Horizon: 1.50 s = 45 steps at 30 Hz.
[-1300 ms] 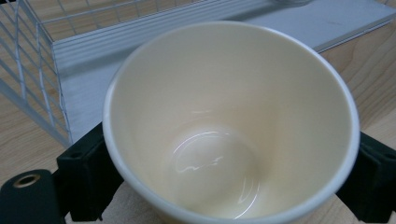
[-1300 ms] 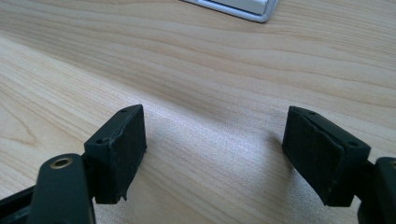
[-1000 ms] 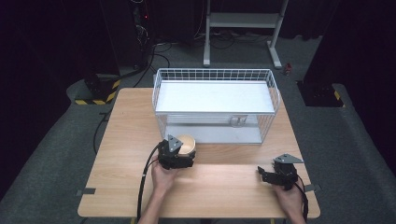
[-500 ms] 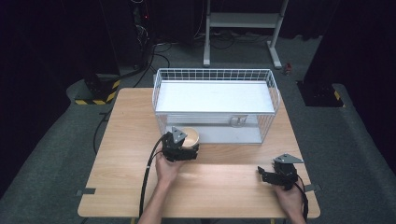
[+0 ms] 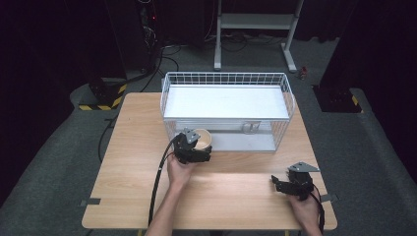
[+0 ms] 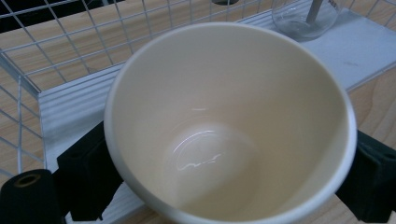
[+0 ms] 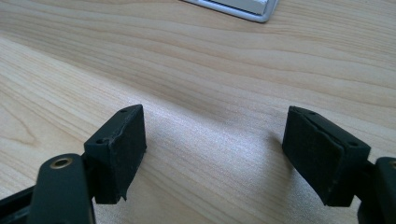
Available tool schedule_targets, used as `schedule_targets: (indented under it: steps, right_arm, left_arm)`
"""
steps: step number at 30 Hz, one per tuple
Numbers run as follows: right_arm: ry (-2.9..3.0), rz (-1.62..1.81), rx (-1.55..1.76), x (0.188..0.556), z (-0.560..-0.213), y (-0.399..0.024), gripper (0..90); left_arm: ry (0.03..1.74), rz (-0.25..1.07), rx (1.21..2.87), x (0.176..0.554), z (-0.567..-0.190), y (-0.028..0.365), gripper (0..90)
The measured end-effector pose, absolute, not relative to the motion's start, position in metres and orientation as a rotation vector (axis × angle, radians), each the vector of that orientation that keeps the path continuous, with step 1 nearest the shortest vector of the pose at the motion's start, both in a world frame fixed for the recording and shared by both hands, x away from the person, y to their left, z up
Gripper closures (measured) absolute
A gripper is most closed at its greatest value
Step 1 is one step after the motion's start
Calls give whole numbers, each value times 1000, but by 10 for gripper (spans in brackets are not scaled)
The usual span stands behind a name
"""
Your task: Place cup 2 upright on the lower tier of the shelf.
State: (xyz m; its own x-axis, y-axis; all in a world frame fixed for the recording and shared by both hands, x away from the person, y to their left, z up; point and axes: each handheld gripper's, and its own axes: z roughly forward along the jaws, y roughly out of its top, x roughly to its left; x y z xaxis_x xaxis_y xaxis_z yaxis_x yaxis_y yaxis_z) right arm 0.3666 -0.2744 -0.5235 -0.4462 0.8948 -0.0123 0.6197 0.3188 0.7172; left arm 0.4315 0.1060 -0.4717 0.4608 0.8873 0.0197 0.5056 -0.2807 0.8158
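- Holding the cream-coloured paper cup [image 6: 229, 126] in your left gripper [image 5: 194, 147], you have it just at the near wall of the white wire basket [image 5: 290, 105], over the light wooden table [image 5: 133, 162].
- In the left gripper view the cup's round mouth faces the camera, tilted, with one black jaw pad [image 6: 86, 172] against its left wall and the other against its right wall; the jaws stand wide but clamp the cup between them.
- The basket's white wire grid sits close behind and to the left of the cup, and a white flat shelf edge runs under the cup's rim, so you have little room forward there.
- Farther inside the basket, at the top of the left gripper view, stands a clear glass vessel [image 6: 303, 18], apart from the cup.
- In the high view the basket takes up the far middle of the table; bare wood lies open to its left, to its right, and across the whole near half.
- Your right gripper [image 5: 280, 184] rests low near the table's front right corner, well apart from the cup and from the basket.
- Its two black pads [image 7: 119, 149] stand spread with nothing between them, just bare wood grain below.
- The table's near edge lies just behind your right hand [image 5: 305, 211], and the right edge is near, so free space there runs mostly to the left and forward.
- A black cable [image 5: 157, 187] trails from the left gripper back along your forearm to the near edge.
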Motion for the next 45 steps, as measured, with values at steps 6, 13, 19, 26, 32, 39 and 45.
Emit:
schedule_targets:
  steps: [6, 13, 19, 26, 32, 39, 45]
  right_arm:
    - [2182, 913, 1342, 367, -524, -274, 216]
    - [2182, 912, 1342, 367, -524, -274, 216]
    - [2182, 912, 1342, 367, -523, -274, 216]
    - [2182, 913, 1342, 367, -524, -274, 216]
    - [2182, 913, 1342, 367, -524, -274, 216]
    - [2182, 913, 1342, 367, -524, -274, 216]
    - [2182, 913, 1342, 367, -524, -274, 216]
  left_arm:
    - [1175, 625, 1931, 435, -475, 106, 96]
    - [1184, 649, 1888, 442, -478, 107, 96]
    - [1205, 669, 1864, 447, -482, 106, 94]
    - [1207, 687, 1894, 453, -482, 103, 89]
    - [1207, 670, 1900, 455, -482, 102, 47]
    - [1225, 629, 1896, 453, -482, 107, 3]
    - [1225, 620, 1904, 449, -481, 111, 13]
